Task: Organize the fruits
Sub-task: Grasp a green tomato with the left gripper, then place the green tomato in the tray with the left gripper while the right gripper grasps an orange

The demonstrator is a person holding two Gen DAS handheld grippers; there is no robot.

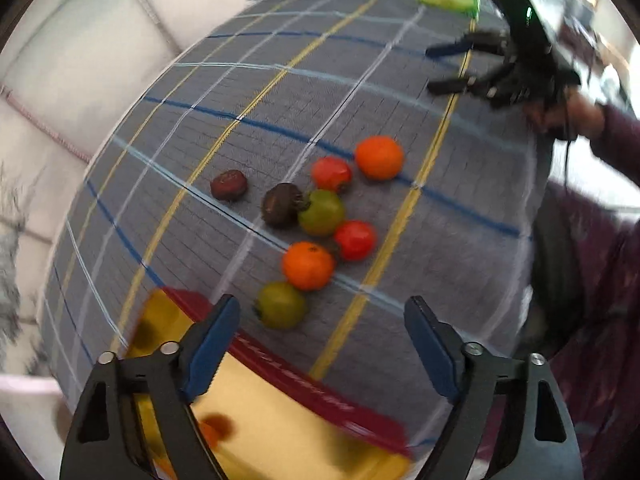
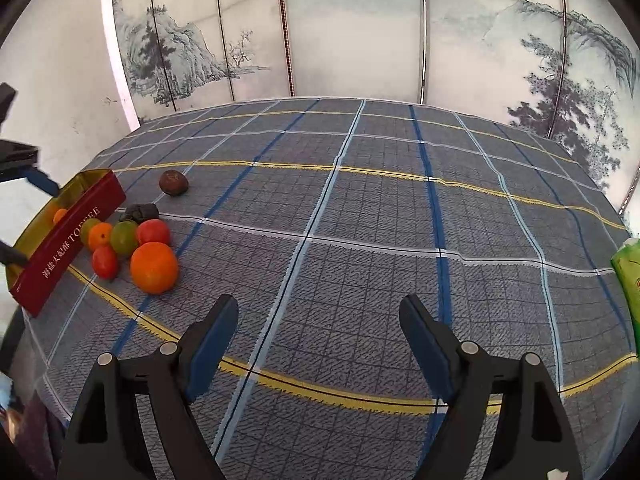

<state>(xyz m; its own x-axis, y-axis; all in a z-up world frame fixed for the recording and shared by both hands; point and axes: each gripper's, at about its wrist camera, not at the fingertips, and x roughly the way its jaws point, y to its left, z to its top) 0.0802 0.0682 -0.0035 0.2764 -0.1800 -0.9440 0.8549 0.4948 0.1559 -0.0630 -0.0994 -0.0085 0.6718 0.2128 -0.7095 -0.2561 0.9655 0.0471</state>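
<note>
Several fruits lie in a cluster on the plaid cloth: two oranges [image 1: 379, 158] [image 1: 308, 265], two red tomatoes [image 1: 331, 173] [image 1: 355, 240], two green fruits [image 1: 322, 212] [image 1: 280, 305] and two dark fruits [image 1: 229, 185] [image 1: 281, 204]. A red tin [image 1: 280, 380] with a gold inside sits beside them and holds one small orange [image 1: 216, 428]. My left gripper [image 1: 320, 344] hangs open over the tin's edge, nothing between its fingers, the near green fruit just past its tips. My right gripper [image 2: 320, 336] stands open over bare cloth, right of the fruit pile [image 2: 154, 267].
A green carton [image 2: 628, 280] stands at the table's right edge. A painted folding screen [image 2: 360, 40] runs behind the table. A person's sleeve [image 1: 616, 132] holds the right gripper [image 1: 452, 68]. The cloth's edge drops off near the tin [image 2: 68, 240].
</note>
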